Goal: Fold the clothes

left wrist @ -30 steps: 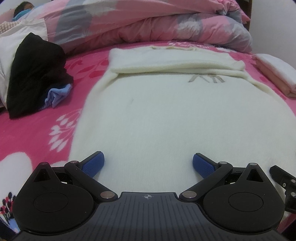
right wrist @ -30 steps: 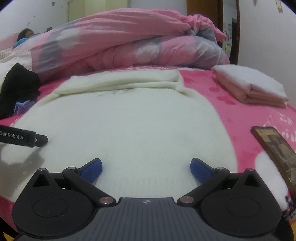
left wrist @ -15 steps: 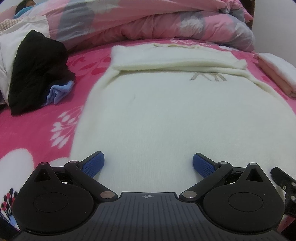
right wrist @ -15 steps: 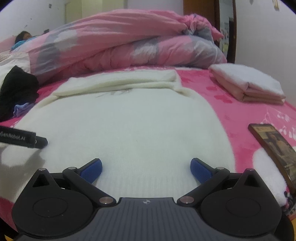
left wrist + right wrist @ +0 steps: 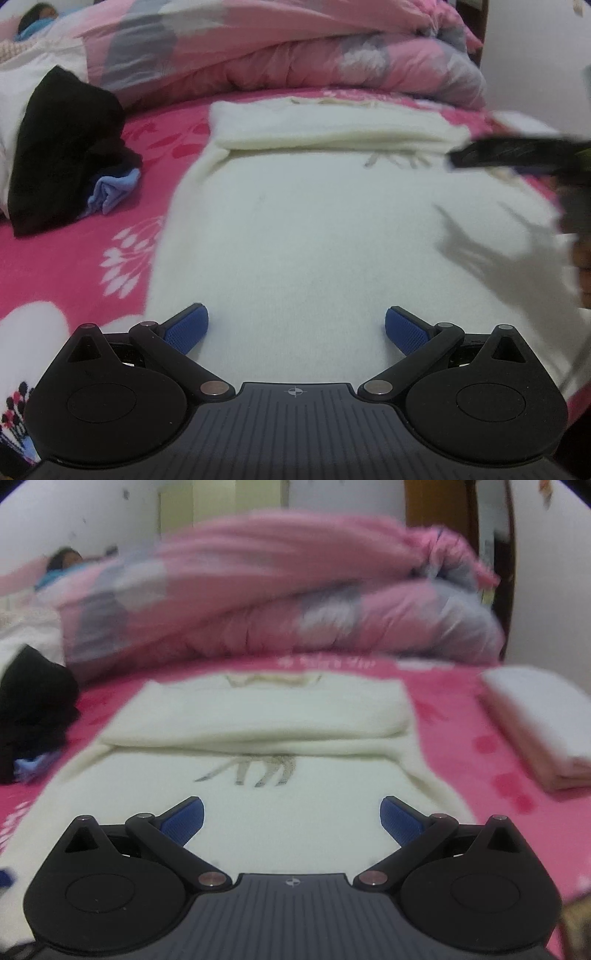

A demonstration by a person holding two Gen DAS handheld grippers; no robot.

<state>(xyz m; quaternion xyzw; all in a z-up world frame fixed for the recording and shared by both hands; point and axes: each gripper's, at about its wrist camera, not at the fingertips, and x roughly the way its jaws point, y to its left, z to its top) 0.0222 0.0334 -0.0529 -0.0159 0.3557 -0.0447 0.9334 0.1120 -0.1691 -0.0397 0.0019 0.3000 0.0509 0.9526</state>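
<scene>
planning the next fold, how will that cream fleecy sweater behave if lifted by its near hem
The cream fleecy sweater probably hangs floppy: its top is already folded over in a soft roll. The thick, fuzzy fabric likely grips well rather than slipping. One pinch would likely let the wide body sag, so both tools help.

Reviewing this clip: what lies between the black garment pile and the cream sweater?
In the left wrist view, only bare pink floral bedspread separates the black garment pile from the cream sweater.
</scene>
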